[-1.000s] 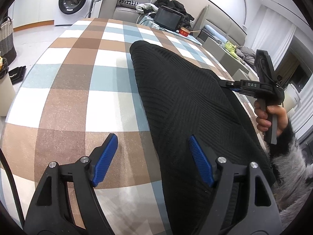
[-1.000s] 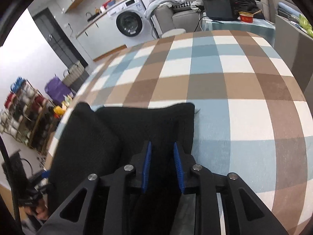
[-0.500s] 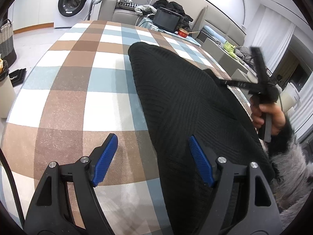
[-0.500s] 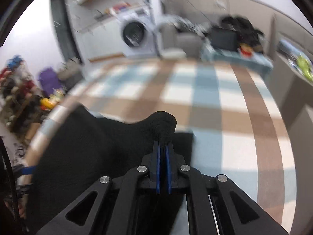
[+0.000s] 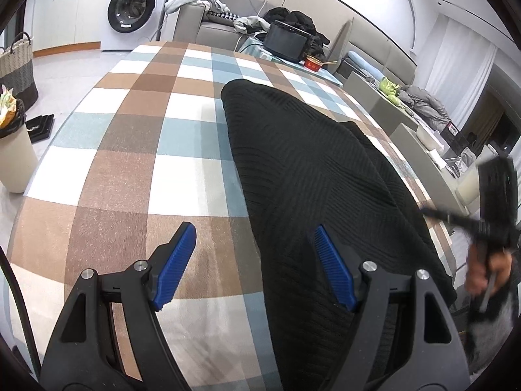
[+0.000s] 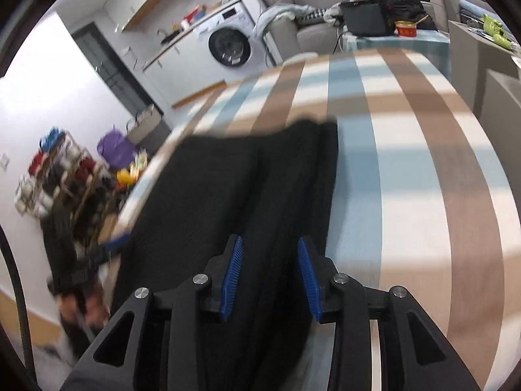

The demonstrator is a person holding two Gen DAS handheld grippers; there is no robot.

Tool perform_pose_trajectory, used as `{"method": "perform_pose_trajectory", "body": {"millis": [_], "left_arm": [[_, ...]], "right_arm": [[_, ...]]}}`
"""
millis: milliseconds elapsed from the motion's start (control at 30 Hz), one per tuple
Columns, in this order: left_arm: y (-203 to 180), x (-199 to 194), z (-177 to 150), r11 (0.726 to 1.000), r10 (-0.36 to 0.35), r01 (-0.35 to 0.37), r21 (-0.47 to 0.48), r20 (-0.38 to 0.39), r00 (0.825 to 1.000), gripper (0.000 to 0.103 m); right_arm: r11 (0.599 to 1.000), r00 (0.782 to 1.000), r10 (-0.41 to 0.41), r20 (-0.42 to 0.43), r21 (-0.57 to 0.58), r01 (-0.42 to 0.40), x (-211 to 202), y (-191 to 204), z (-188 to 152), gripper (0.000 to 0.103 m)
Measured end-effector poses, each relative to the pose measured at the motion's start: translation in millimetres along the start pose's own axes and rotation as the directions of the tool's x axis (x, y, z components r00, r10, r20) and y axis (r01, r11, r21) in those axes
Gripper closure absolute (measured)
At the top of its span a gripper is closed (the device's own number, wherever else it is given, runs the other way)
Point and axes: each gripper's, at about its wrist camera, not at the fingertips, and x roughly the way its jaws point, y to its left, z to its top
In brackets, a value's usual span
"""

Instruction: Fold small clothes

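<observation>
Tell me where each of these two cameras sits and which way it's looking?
Left wrist: sits on the left gripper, looking down along its open blue fingers at the black garment on the checked table; the right gripper and hand appear at the right edge.
Right wrist: sits on the right gripper, over the garment's edge, jaws just opened; a blurred hand shows left.
Shared: garment, table, washing machine.

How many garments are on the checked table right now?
1: a black knit garment lying on the checked tablecloth, running from mid-table to the near edge. More clothes lie on the sofa behind, not the table.
</observation>
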Motion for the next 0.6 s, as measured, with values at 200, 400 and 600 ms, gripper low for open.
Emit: {"method": "perform_pose_trajectory", "body": {"millis": [200,400,600], "left_arm": [[-14.0,-11.1,-9.2,1.000,0.009,-0.009,0.020,0.020,1.000,0.030],[-28.3,-23.4,-30.5,0.998,-0.004,0.003,0.056,0.015,1.000,0.030],[-36.1,-21.6,-42.1,0.997,-0.003,0.003,0.083,-0.007,1.000,0.030]], "right_arm": [[0.999,0.999,0.046,-0.023,-0.013,-0.046,-6.3,11.6,-46.9,0.067],[0.990,0.992,0.126,-0.011,0.067,-0.125,-11.9,0.8,-62.4,0.067],[0.986,0.989,0.147,-0.004,0.083,-0.147,-5.7,0.7,-63.4,0.067]]}}
